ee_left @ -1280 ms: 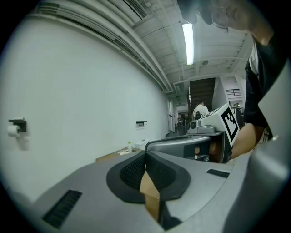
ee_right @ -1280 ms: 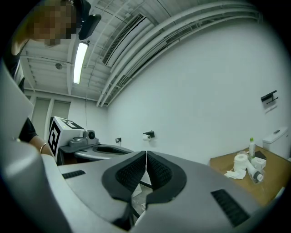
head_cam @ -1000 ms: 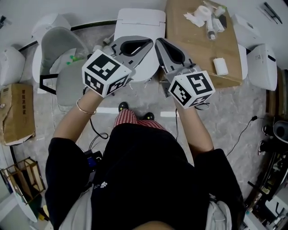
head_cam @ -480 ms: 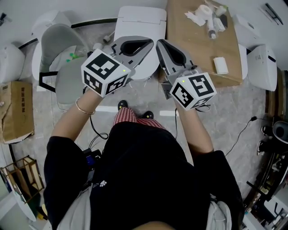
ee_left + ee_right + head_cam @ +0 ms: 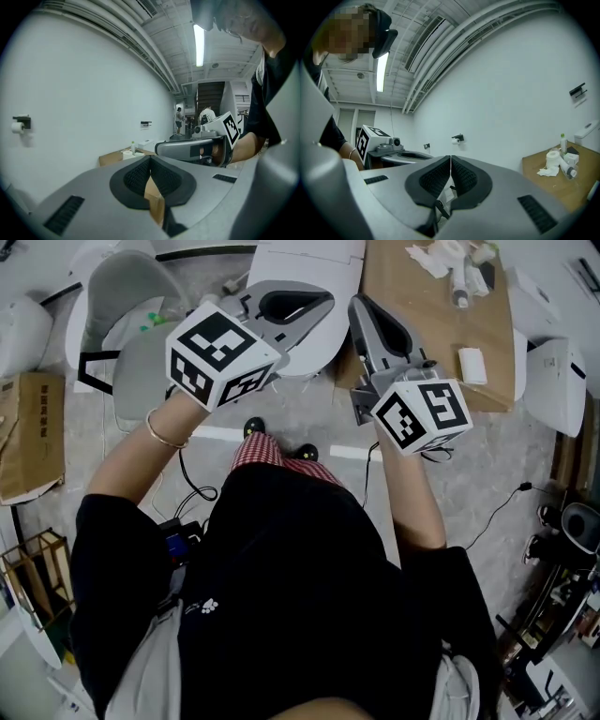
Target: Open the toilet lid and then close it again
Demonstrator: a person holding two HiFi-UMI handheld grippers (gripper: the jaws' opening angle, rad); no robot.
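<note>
Standing over the toilet [image 5: 309, 257], whose lid [image 5: 317, 351] lies down and untouched, the person holds the left gripper [image 5: 150, 161] and right gripper [image 5: 450, 161] above it, jaws pressed together on nothing, so I reckon both opening and closing remain.

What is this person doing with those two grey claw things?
A person stands facing a white toilet, holding a two-jaw gripper in each hand. The left gripper and right gripper are both shut and empty, held up in the air and touching nothing. The toilet lid looks closed.
</note>
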